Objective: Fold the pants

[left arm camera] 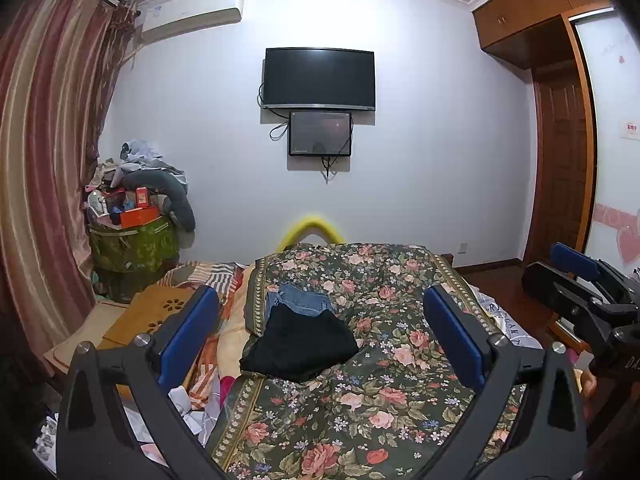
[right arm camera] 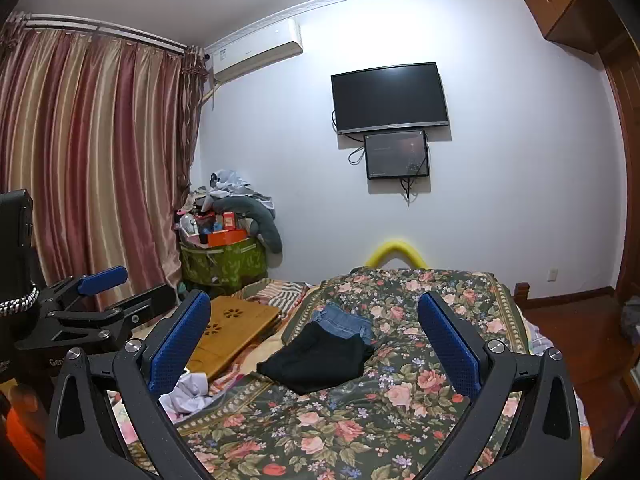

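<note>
The left gripper [left arm camera: 320, 332] is hovering above the floral bedspread [left arm camera: 384, 408], its blue-padded jaws spread wide and holding nothing. The right gripper [right arm camera: 314, 338] is hanging beside it, equally wide apart and empty. Folded black pants [left arm camera: 298, 346] are lying on the bedspread, overlapping folded blue jeans [left arm camera: 298, 299] just behind them. A wooden lap tray [right arm camera: 236, 330] is resting left of the bedspread.
</note>
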Tool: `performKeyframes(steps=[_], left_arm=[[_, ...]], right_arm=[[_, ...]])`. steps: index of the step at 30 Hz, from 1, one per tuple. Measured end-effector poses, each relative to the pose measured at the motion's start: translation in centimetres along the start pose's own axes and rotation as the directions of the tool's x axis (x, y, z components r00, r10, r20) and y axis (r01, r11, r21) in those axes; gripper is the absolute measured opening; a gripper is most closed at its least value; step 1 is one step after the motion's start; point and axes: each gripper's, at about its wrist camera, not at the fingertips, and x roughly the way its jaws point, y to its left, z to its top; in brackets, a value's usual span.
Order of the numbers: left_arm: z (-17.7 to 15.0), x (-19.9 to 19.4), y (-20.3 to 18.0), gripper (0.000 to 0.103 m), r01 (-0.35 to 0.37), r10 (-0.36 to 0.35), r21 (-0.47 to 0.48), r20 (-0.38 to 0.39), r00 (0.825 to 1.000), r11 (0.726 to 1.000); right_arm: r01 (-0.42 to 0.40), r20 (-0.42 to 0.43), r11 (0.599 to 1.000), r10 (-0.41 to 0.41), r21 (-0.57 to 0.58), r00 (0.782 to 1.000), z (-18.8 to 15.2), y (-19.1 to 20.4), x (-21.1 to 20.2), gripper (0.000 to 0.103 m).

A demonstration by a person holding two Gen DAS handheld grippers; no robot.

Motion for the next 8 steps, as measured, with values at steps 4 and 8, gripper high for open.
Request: performKeyframes(steps=[4,8], left_arm=[[-0.17,-0.01,-0.08,0.103,0.004,-0.004,-0.002,-0.002,1.0,1.0],[-0.38,-0.08,0.09,0.103,0.012,-0.012,-0.008,-0.007,1.0,1.0]], right_arm=[[0.003,0.001,1.0,-0.003,0.0,1.0,0.02,0.04,-0.02,0.103],[0.003,-0.004,1.0,-0.003,0.0,1.0,-0.05,0.05,-0.07,0.103]])
